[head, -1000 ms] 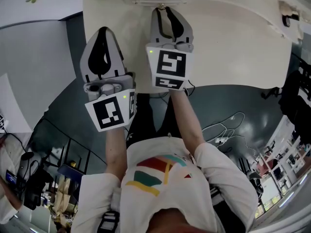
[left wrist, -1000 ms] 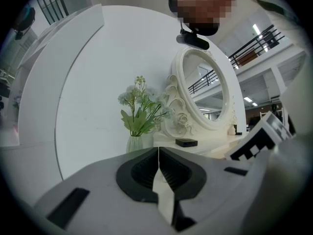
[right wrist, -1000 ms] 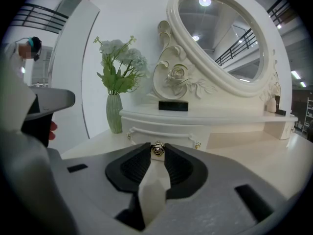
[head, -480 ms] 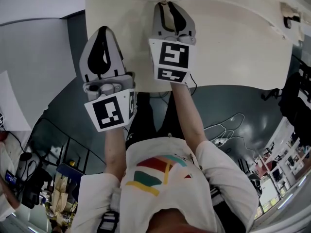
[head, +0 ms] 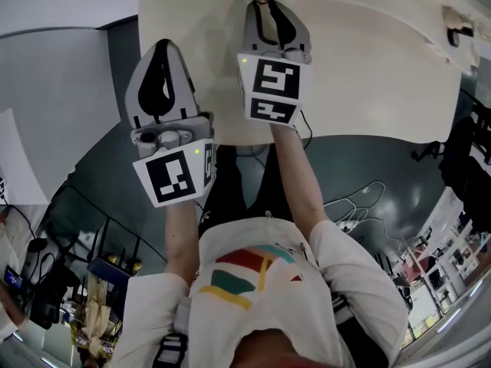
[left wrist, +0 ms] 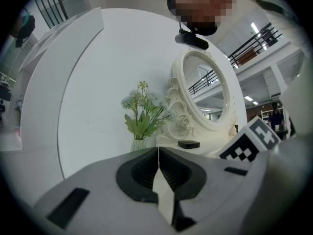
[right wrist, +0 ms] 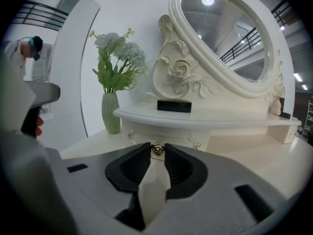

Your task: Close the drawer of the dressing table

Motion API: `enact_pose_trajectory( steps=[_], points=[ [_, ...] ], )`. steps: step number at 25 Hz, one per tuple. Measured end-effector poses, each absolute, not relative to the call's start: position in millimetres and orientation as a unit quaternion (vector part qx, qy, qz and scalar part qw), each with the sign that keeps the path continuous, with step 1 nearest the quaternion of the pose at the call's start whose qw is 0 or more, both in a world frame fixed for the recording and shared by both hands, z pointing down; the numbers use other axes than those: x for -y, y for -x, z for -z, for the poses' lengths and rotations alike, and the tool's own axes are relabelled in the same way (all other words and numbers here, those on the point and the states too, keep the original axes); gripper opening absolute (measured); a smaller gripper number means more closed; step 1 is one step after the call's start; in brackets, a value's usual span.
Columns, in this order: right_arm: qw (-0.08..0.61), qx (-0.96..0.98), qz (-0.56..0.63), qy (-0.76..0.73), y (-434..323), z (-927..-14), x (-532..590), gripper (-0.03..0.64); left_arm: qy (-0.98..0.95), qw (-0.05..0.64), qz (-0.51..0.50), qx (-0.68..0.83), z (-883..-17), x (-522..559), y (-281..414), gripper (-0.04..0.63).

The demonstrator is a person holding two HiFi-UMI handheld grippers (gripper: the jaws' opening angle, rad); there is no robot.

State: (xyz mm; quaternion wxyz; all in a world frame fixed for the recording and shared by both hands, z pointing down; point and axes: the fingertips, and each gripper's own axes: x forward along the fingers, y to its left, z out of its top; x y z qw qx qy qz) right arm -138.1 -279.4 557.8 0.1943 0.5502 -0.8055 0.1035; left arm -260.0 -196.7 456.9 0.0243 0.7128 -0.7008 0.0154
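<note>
The drawer [right wrist: 172,132] sits in the low shelf unit directly below the oval mirror [right wrist: 230,33] of the dressing table [right wrist: 274,155], its front close to flush with the unit. Its small gold knob [right wrist: 157,149] is below the mirror's left edge, and the right gripper [right wrist: 157,152] pinches it between its jaw tips. A black box [right wrist: 174,105] lies below the mirror, and a vase of flowers [right wrist: 110,112] stands to the mirror's left. The left gripper [left wrist: 158,151] is held left of the mirror with its jaws pressed together on nothing.
</note>
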Motion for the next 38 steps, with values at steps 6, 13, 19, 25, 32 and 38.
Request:
enact_pose_trajectory(
  steps=[6, 13, 19, 25, 32, 38],
  points=[
    [0.198, 0.805, -0.102, -0.550, 136.3, -560.5, 282.2, 0.080, -0.711, 0.021, -0.013, 0.703, -456.6, 197.1, 259.9, 0.008],
    [0.195, 0.807, -0.111, -0.546, 136.0, -559.2, 285.2, 0.086, -0.709, 0.019, -0.010, 0.704, -451.8, 195.2, 260.3, 0.008],
    [0.191, 0.804, -0.113, -0.551, 125.0, -551.9, 280.1, 0.110, -0.711, 0.012, -0.002, 0.703, -434.7, 193.1, 255.1, 0.008],
    [0.136, 0.798, -0.106, -0.578, 102.2, -483.7, 277.9, 0.110, -0.710, -0.014, 0.029, 0.703, -379.1, 195.3, 250.0, 0.008],
    [0.065, 0.800, -0.033, -0.596, 71.7, -344.3, 266.5, 0.069, -0.715, -0.031, 0.079, 0.694, -282.5, 181.8, 219.1, 0.008],
    [0.008, 0.814, 0.030, -0.580, 49.8, -246.1, 231.0, 0.029, -0.723, -0.056, 0.109, 0.680, -216.6, 160.7, 178.1, 0.008]
  ],
)
